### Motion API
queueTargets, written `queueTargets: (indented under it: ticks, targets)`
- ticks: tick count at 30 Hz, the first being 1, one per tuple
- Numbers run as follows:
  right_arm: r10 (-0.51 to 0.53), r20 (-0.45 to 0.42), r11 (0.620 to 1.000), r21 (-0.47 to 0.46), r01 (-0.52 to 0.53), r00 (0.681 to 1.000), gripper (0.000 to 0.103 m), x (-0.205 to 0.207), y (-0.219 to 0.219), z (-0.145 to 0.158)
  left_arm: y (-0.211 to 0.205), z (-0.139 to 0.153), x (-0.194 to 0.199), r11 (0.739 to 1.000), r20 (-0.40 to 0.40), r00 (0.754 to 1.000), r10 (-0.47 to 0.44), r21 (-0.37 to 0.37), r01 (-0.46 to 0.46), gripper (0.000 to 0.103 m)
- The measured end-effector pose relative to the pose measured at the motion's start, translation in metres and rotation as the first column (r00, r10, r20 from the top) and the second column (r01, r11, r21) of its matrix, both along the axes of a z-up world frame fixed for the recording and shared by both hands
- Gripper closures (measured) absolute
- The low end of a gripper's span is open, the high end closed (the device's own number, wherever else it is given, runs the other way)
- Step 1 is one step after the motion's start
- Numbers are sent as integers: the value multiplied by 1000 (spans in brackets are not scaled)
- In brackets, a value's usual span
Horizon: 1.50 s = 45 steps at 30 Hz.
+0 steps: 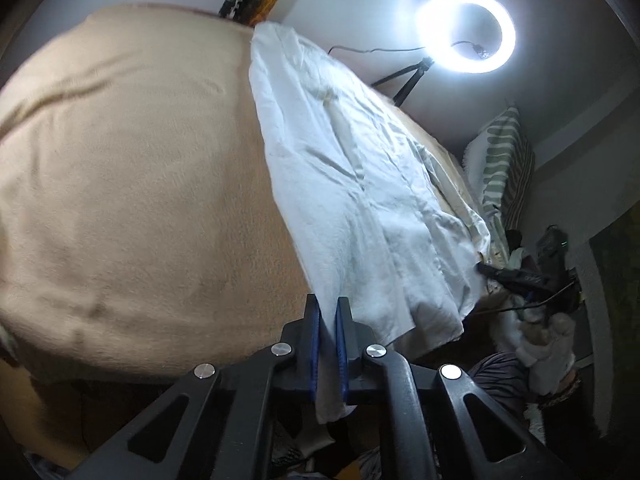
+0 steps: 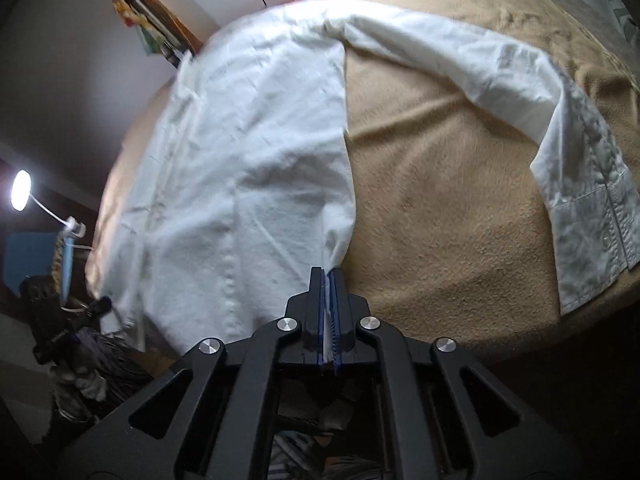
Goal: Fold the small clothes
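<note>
A white long-sleeved shirt (image 1: 360,184) lies spread on a tan blanket (image 1: 132,184). My left gripper (image 1: 327,304) is shut on the shirt's near hem, with white cloth running between its blue pads. In the right wrist view the shirt's body (image 2: 248,168) lies left of centre and one sleeve (image 2: 496,80) stretches right, ending in a cuff (image 2: 592,232). My right gripper (image 2: 329,276) is shut on the shirt's near bottom corner. The right gripper also shows in the left wrist view (image 1: 516,276) at the shirt's far corner.
The tan blanket (image 2: 452,208) covers the bed. A lit ring light (image 1: 466,30) on a tripod stands behind it. A striped pillow (image 1: 502,160) lies at the bed's far right. A small lamp (image 2: 21,190) glows at left. Dark clutter sits below the bed edge.
</note>
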State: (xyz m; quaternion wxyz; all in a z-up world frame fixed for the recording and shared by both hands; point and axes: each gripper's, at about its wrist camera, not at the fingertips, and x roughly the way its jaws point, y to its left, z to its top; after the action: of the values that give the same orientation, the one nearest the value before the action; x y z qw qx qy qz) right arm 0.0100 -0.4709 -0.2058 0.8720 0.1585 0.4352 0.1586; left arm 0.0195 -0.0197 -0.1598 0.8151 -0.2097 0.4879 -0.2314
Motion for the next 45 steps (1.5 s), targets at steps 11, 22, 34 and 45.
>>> queueTargets:
  ticks: [11, 22, 34, 45]
  targets:
    - [-15, -7, 992, -129, 14, 1000, 89, -5, 4, -6, -14, 2, -16, 970, 87, 996, -34, 241, 12, 66]
    - [-135, 245, 986, -66, 155, 960, 54, -38, -56, 50, -41, 47, -19, 964, 272, 959, -76, 266, 1, 64]
    - [-384, 132, 918, -55, 394, 914, 53, -22, -185, 18, -115, 51, 4, 968, 265, 949, -170, 227, 111, 63]
    - [-387, 28, 922, -12, 387, 922, 53, 4, -216, -18, -148, 36, 23, 966, 210, 955, -207, 197, 166, 62]
